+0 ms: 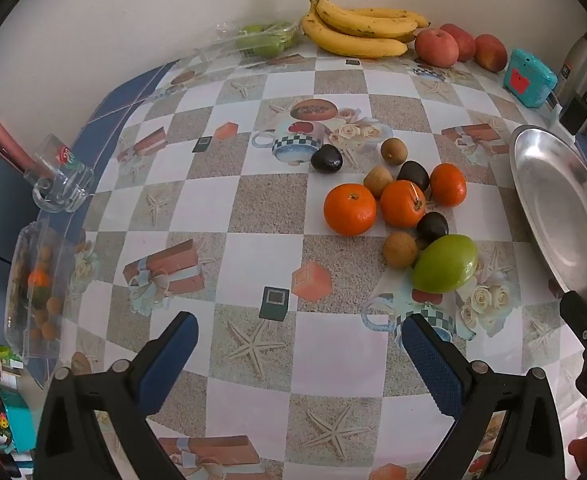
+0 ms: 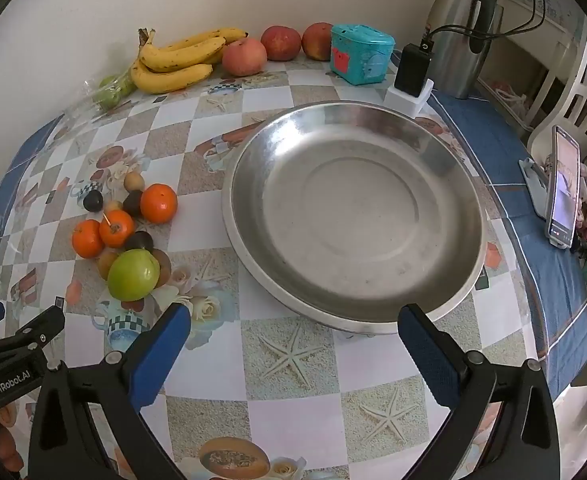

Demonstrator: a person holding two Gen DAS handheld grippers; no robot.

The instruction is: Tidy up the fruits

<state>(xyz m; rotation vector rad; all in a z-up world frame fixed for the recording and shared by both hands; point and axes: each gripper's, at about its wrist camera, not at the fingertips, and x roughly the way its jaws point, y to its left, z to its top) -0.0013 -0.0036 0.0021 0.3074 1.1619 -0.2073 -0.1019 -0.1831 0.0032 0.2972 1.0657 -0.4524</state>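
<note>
A pile of fruit lies mid-table: three oranges [image 1: 350, 209], a green apple [image 1: 444, 264], dark avocados [image 1: 326, 158] and brown kiwis [image 1: 400, 249]. The pile also shows in the right wrist view, with the green apple [image 2: 133, 275] nearest. An empty steel plate [image 2: 357, 216] sits right of the pile; its rim shows in the left wrist view [image 1: 533, 208]. My left gripper [image 1: 299, 330] is open and empty, above the table short of the pile. My right gripper [image 2: 293, 322] is open and empty at the plate's near rim.
Bananas [image 1: 357, 26], red apples [image 1: 436, 47] and bagged green fruit [image 1: 265, 38] line the back wall. A teal box [image 2: 359, 54], charger [image 2: 411, 68] and steel thermos [image 2: 461, 28] stand at back right. A glass mug [image 1: 59, 184] and plastic box [image 1: 33, 284] sit left; a phone [image 2: 563, 188] stands right.
</note>
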